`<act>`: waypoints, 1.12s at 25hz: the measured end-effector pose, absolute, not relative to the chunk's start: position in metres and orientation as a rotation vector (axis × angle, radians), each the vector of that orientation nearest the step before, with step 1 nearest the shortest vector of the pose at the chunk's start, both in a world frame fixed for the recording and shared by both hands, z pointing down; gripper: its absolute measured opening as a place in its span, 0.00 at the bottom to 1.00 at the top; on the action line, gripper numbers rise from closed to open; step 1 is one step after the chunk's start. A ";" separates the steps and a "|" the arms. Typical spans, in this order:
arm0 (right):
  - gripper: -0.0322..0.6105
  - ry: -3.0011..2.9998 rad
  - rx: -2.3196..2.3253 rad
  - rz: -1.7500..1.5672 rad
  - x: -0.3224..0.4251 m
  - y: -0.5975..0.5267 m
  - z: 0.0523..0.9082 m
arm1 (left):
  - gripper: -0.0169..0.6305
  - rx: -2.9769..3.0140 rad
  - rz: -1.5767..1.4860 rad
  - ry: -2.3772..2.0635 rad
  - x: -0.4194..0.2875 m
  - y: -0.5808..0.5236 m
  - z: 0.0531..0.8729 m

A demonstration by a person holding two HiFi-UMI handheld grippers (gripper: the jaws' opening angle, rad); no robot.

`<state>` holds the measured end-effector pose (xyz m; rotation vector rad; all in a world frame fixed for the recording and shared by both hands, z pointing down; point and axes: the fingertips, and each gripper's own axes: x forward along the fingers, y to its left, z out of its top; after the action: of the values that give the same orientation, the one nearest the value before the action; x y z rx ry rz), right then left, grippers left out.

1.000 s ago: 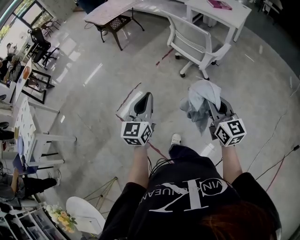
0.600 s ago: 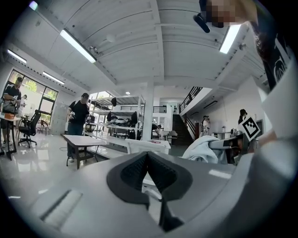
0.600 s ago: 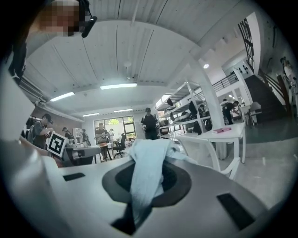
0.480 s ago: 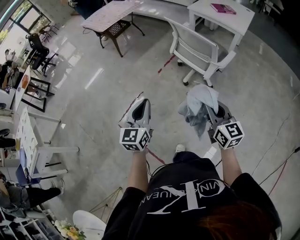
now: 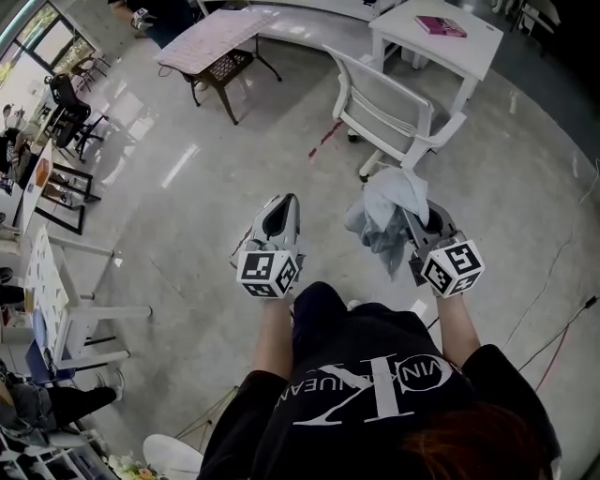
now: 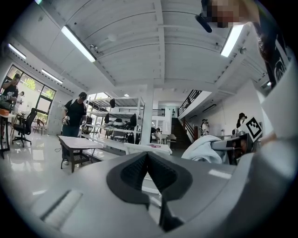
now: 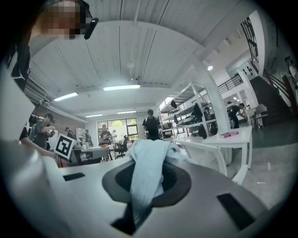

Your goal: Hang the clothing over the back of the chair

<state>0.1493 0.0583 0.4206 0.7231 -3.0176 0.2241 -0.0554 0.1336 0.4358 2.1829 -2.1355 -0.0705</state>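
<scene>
A white office chair (image 5: pixel 392 101) stands on the floor ahead of me, its slatted back turned toward me. My right gripper (image 5: pixel 410 214) is shut on a crumpled pale blue-grey piece of clothing (image 5: pixel 382 214), which bulges above the jaws and hangs down to their left. In the right gripper view the clothing (image 7: pixel 145 169) drapes between the pads and hides the fingertips of the right gripper (image 7: pixel 148 160). My left gripper (image 5: pixel 284 204) is held level beside it, a little apart, shut with nothing in it; its pads meet at the tip of the left gripper (image 6: pixel 148 155). Both are short of the chair.
A white desk (image 5: pixel 473 52) with a pink book (image 5: pixel 439 25) stands behind the chair. A dark-legged table (image 5: pixel 212 36) is at the far left. White tables (image 5: pixel 58 281) and black chairs line the left side. Cables (image 5: pixel 555 328) run over the floor at right.
Both grippers have advanced toward the chair, which now sits nearer to them in the head view. The clothing stays in the right gripper. My leg has stepped forward between them.
</scene>
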 end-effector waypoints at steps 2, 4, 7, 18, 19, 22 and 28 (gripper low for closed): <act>0.12 -3.024 0.723 0.220 0.146 0.056 0.419 | 0.04 2.187 -0.074 -2.132 -0.060 0.127 0.434; 0.12 -3.023 0.720 0.209 0.141 0.053 0.419 | 0.04 2.200 -0.076 -2.126 -0.063 0.118 0.433; 0.12 -3.009 0.716 0.168 0.137 0.048 0.419 | 0.04 2.223 -0.087 -2.107 -0.064 0.099 0.432; 0.12 -2.981 0.850 0.178 0.131 -0.004 0.414 | 0.04 2.376 -0.070 -1.940 -0.054 0.009 0.426; 0.12 -2.977 0.860 0.183 0.129 -0.009 0.415 | 0.04 2.383 -0.067 -1.928 -0.055 0.002 0.427; 0.12 -2.965 0.887 0.185 0.120 -0.025 0.417 | 0.04 2.404 -0.057 -1.892 -0.061 -0.022 0.431; 0.12 -2.938 0.968 0.195 0.103 -0.064 0.417 | 0.04 2.450 -0.049 -1.797 -0.077 -0.079 0.436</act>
<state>0.1033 -0.0642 0.4174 0.9677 -2.9378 0.1950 -0.0766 -0.0791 0.4365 2.4500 -1.7973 -0.0486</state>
